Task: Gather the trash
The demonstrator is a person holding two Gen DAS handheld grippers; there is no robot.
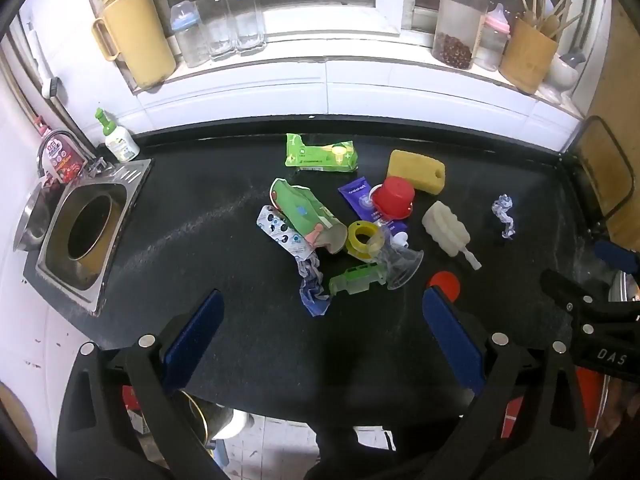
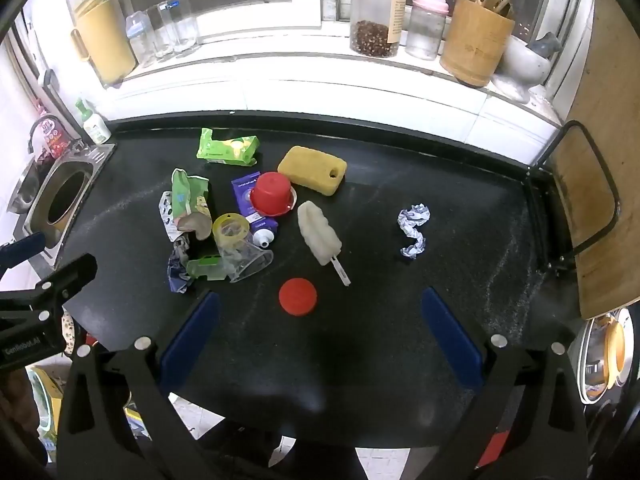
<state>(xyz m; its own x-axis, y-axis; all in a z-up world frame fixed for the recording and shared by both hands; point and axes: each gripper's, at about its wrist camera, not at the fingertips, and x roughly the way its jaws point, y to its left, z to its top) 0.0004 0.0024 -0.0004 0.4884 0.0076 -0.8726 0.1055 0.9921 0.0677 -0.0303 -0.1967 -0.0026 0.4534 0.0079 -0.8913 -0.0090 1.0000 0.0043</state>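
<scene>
I judge the job barely begun: both my grippers are spread wide with nothing between the fingers, the left gripper hovering over the near edge of the black speckled bench and the right gripper beside it, low over the same edge.

All the trash I can see still lies on the bench. A heap sits mid-bench: a crumpled green carton, a blue-and-white printed wrapper, a crushed clear plastic cup with a yellow ring, a pale green plastic piece, a purple sachet and an upturned red plastic cup lying partly on it. Behind the heap lies a flat green wipes packet. A round red lid lies alone, nearest my right fingers. A twisted scrap of blue-and-white paper lies well apart to the right. A yellow sponge block and a white sponge brush lie among it; whether they count as trash I cannot tell.

No bin shows in either view, unless the round hole in the steel plate at the bench's left end serves as one.

The room is a kitchen by night: a white tiled windowsill carries a yellow jug, glasses, baby bottles, a jar and a bamboo utensil holder.
</scene>
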